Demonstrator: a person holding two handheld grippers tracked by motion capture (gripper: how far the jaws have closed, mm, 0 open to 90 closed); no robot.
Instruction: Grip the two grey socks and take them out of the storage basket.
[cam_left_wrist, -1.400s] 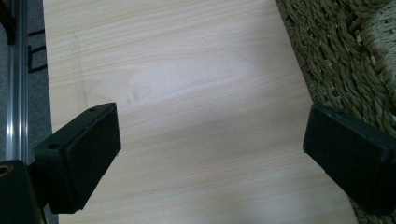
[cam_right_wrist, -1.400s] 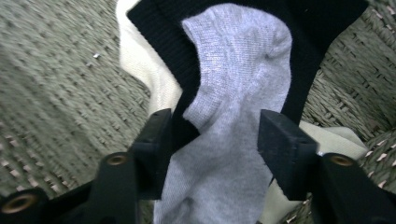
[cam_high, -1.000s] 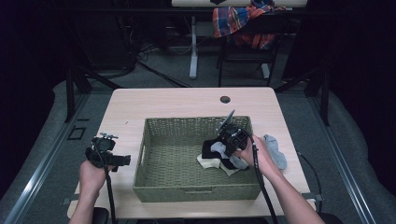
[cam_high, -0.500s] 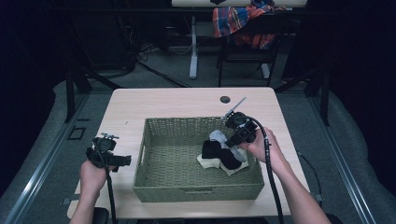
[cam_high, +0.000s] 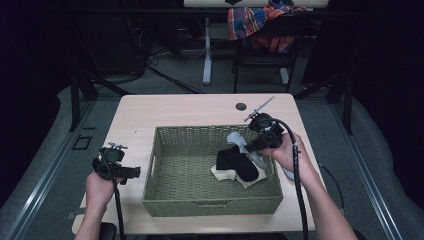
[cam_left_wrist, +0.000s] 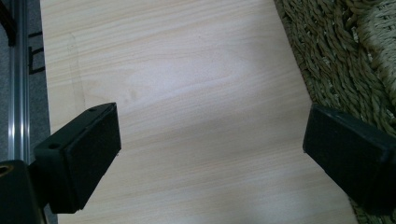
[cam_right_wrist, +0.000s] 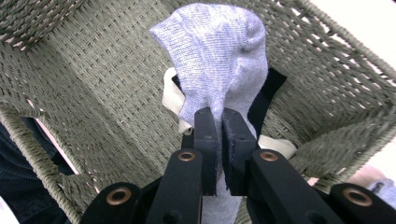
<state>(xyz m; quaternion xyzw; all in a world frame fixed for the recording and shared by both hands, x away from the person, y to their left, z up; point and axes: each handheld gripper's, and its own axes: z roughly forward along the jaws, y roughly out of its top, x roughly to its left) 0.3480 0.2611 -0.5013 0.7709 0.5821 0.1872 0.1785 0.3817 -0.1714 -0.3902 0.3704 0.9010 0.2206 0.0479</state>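
Dark floor and black stands ring a pale wooden table (cam_high: 175, 112) in the high view, with a plaid cloth (cam_high: 260, 22) draped over a chair beyond it. On the table sits a green woven basket (cam_high: 165, 170). Inside it, toward the right, a black sock (cam_high: 237, 165) lies on a cream sock (cam_high: 222, 173). The right gripper (cam_high: 247, 146) hangs over the basket's right part, clamped on a grey sock (cam_high: 236, 139) that it holds above the two lying there. A black cable (cam_high: 300, 190) runs from it back along the forearm. Another bit of grey cloth (cam_high: 289, 173) shows on the table just outside the basket's right wall, below the right hand. The left gripper (cam_high: 131, 172) is held over the table's left edge, just beside the basket's left wall, pointing toward it. A small dark round hole (cam_high: 241, 106) marks the table's far side.

From the left gripper view, the two black jaws stand wide apart with nothing between them, above bare wood (cam_left_wrist: 187, 93). The basket's wall (cam_left_wrist: 336, 56) fills the upper right corner, close to the right-hand jaw.

From the right gripper view, the jaws are pressed narrow on the grey sock (cam_right_wrist: 219, 60), which folds over above their tips and trails down between them. Behind it lie the black sock (cam_right_wrist: 266, 93) and cream sock (cam_right_wrist: 173, 98) on the basket's floor (cam_right_wrist: 107, 107).
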